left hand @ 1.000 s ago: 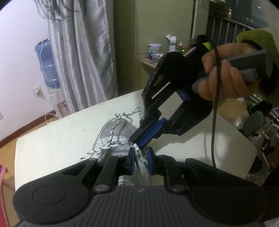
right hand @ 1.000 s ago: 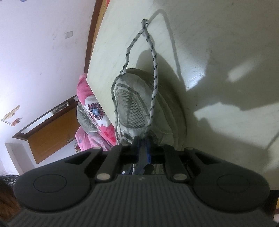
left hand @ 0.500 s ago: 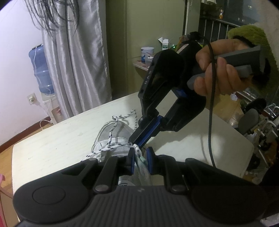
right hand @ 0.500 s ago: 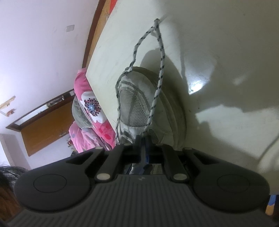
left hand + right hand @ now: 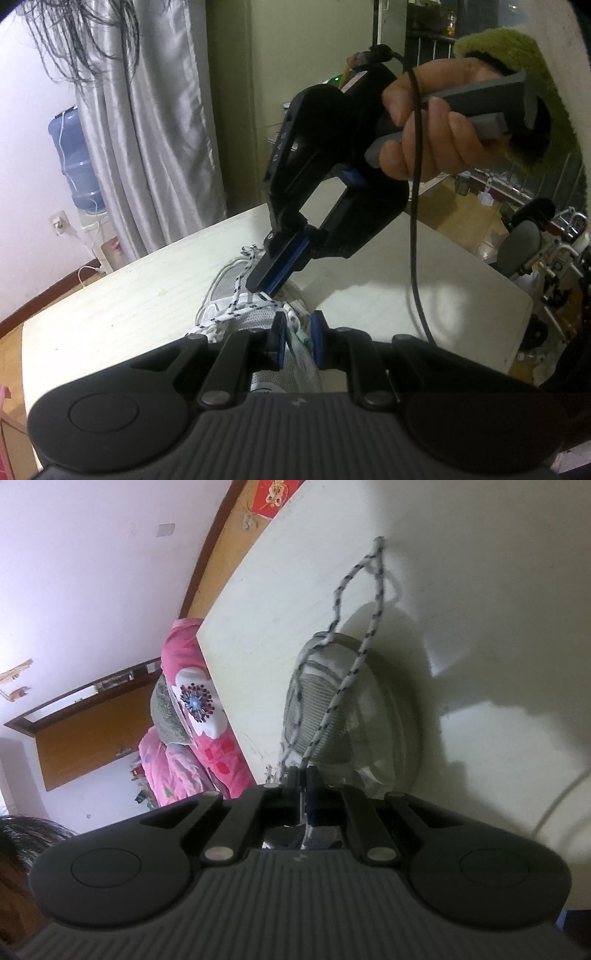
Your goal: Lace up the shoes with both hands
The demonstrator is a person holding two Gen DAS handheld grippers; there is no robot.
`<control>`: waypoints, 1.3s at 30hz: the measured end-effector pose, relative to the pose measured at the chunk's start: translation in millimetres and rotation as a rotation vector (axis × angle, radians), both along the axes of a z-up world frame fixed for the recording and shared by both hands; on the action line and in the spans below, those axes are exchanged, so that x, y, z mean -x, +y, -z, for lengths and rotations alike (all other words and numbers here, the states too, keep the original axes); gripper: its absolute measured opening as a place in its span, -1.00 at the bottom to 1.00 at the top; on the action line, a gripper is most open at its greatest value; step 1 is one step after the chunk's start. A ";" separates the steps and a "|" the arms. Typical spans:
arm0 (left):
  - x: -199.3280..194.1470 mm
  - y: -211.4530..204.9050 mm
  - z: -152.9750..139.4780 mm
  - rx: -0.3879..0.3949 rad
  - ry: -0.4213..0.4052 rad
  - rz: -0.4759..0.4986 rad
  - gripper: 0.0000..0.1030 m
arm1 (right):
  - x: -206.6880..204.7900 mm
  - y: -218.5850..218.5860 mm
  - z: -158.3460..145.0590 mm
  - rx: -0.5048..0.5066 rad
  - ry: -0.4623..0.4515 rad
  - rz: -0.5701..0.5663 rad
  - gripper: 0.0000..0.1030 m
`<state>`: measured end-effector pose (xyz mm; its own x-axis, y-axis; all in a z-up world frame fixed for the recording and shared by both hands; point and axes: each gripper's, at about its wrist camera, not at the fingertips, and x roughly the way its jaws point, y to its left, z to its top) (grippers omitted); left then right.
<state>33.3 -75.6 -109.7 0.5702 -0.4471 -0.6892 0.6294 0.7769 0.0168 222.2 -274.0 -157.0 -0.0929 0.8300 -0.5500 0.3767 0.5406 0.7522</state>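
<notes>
Resting on the pale table (image 5: 110,317), the grey mesh shoe (image 5: 354,720) lies under both tools. Right gripper (image 5: 303,775) pinches the speckled lace (image 5: 351,672) (jaws pressed together); left gripper (image 5: 297,338) clamps the shoe's tongue (image 5: 301,341).

The heel of the shoe (image 5: 255,317) disappears behind the left gripper (image 5: 297,341) body, and whether the pads press on the tongue cannot be told. In the right wrist view, the lace (image 5: 347,679) blurs near its far end and vanishes between the right gripper (image 5: 303,775) fingers. The table (image 5: 480,590) runs off the frame's right edge.
</notes>
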 end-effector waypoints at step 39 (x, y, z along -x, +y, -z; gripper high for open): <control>2.7 -15.2 3.4 -0.099 -0.082 0.090 -0.72 | 37.9 -19.5 16.9 0.008 0.103 0.161 -0.97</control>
